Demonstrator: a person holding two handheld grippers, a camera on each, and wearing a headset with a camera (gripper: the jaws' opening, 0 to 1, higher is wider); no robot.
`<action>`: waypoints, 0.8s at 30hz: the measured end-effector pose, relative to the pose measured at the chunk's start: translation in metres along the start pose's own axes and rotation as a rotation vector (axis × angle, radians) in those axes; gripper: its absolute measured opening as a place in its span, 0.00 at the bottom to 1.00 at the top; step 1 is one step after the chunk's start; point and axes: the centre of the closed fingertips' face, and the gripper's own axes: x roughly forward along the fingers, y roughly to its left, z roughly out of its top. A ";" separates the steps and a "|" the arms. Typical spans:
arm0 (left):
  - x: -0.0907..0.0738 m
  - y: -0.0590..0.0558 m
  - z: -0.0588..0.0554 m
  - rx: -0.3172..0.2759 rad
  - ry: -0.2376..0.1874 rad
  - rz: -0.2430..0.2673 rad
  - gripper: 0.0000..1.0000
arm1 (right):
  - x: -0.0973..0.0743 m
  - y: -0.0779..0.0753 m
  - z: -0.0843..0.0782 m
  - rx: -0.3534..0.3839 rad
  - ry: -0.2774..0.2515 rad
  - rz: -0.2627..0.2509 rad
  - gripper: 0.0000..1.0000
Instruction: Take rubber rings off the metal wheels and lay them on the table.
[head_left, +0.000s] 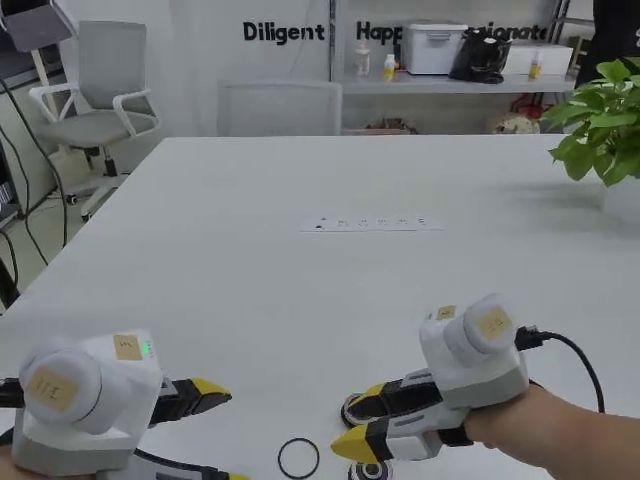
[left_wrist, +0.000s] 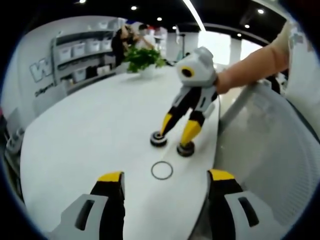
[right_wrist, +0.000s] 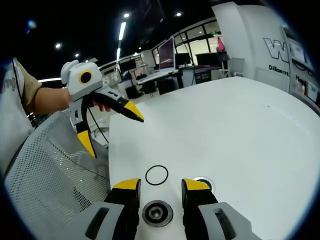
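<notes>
Open table ahead of us
Our way across the table is free; two wheels and a loose ring crowd its near edge.

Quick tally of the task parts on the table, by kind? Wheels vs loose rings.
Metal wheels: 2
Loose rubber ring, flat on the table: 1
Total: 3

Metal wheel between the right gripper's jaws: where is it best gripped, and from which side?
Probably by its round outer edge, from above: the metal wheel lies flat on the table, hub hole upward. The right gripper stands open, one jaw on each side.
</notes>
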 end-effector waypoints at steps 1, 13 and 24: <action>0.001 0.000 0.001 0.001 -0.001 -0.001 0.68 | -0.002 -0.001 -0.001 0.000 0.000 -0.001 0.31; 0.014 -0.001 0.012 0.050 0.004 -0.027 0.65 | -0.024 -0.002 -0.024 -0.030 0.049 0.004 0.34; 0.031 -0.005 0.017 0.071 0.019 -0.062 0.63 | -0.027 -0.001 -0.037 -0.053 0.077 0.014 0.33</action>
